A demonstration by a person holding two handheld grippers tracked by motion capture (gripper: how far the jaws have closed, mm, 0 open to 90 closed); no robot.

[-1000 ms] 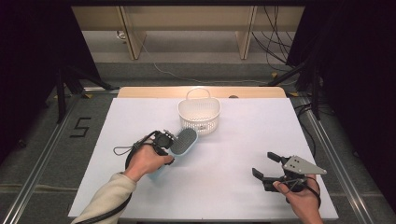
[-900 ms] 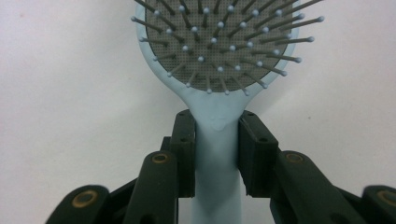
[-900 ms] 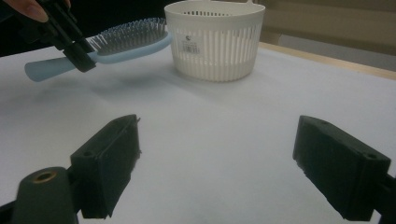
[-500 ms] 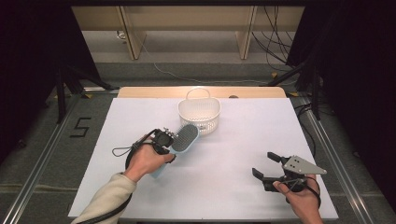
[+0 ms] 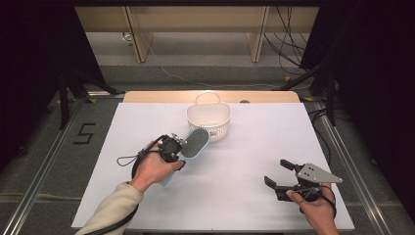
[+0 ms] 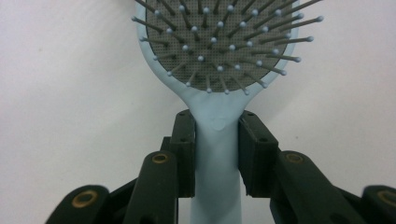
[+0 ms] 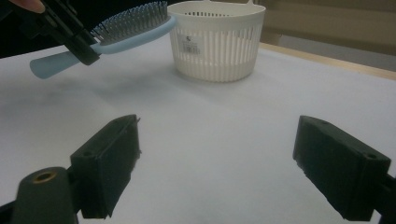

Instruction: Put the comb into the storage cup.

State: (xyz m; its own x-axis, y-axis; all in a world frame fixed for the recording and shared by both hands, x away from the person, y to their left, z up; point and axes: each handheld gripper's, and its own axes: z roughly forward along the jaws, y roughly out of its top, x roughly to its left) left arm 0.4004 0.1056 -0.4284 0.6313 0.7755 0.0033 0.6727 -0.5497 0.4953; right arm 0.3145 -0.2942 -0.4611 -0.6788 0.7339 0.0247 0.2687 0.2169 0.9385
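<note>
A light blue hairbrush [image 5: 195, 142] with a grey bristle pad is held off the white table, its head close to the front of a white slatted basket [image 5: 215, 128]. My left gripper [image 5: 180, 148] is shut on the brush's handle just below the head. In the left gripper view the jaws clamp the handle of the hairbrush [image 6: 215, 46] from both sides, bristles facing the camera. My right gripper [image 5: 276, 172] stands open near the front right with nothing in it. The right gripper view shows the hairbrush [image 7: 130, 21] tilted upward beside the basket [image 7: 215, 42].
The white table sheet [image 5: 244, 147] lies bare between the two grippers and around the basket. A wooden strip [image 5: 147, 97] runs along the far edge. Metal rails and cables flank the table on the floor.
The left gripper has carried the hairbrush a little farther from the person, toward the basket. The right gripper has stayed put, open.
</note>
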